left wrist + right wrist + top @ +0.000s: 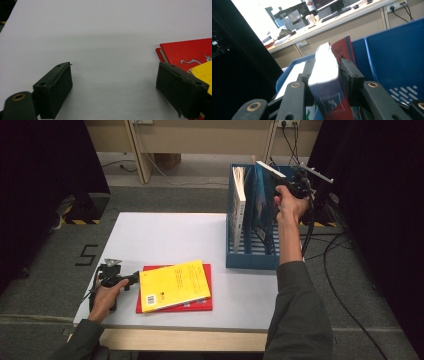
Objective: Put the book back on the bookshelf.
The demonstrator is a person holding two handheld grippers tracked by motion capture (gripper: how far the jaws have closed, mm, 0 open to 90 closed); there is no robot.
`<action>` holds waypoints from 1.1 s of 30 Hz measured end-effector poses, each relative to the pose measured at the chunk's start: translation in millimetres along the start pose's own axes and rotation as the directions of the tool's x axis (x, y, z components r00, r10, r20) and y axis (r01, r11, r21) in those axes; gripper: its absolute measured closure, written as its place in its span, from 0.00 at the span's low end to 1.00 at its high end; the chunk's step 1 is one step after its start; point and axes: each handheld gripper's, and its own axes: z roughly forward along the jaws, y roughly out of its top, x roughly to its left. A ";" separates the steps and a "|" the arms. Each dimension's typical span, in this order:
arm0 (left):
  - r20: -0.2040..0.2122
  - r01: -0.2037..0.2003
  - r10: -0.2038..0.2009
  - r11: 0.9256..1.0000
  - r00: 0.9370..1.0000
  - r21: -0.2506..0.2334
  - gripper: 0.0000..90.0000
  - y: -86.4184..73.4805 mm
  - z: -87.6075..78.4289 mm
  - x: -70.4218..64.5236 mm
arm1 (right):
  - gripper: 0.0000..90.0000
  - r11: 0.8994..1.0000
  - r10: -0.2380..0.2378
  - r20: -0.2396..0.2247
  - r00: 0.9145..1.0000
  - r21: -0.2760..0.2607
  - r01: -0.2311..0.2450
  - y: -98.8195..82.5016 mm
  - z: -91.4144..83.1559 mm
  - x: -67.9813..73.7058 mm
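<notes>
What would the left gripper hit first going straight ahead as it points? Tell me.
Probably the yellow book on the red book: the open left gripper points at its near edge, and one jaw already overlaps the stack.

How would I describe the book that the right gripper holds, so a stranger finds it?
Look at the blue file rack on the table's far right. The book sticks out of its top at a slant, clamped by the right gripper; the white book beside it stands free.

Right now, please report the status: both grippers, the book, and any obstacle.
Right gripper shut on book, over blue rack. Left gripper open, beside yellow book on red book. Nothing in the way.
</notes>
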 end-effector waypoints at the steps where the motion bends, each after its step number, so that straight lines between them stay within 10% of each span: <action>1: 0.000 0.000 0.000 1.000 1.000 0.000 0.14 0.0 0.0 -0.1 | 0.74 1.000 0.005 0.001 1.000 0.002 -0.005 -3.2 0.4 -1.0; 6: 0.000 -0.001 0.001 1.000 1.000 0.000 0.14 0.0 0.3 -0.2 | 0.77 0.999 0.041 -0.003 0.999 0.020 -0.041 -18.9 4.0 -4.4; 9: 0.002 0.005 -0.005 1.000 1.000 0.000 0.14 0.2 0.2 -0.1 | 0.95 0.992 0.119 -0.111 0.987 -0.036 -0.124 -21.7 4.7 -1.3; 11: 0.004 0.000 0.000 1.000 1.000 -0.001 0.14 0.1 0.3 -0.6 | 0.93 0.999 -0.051 -0.018 0.999 0.002 0.051 -16.2 4.7 9.2; 33: 0.006 -0.004 0.004 1.000 1.000 0.001 0.14 -0.3 -0.1 -0.5 | 0.64 0.994 0.011 -0.084 0.996 0.110 -0.002 -30.3 -13.2 -13.1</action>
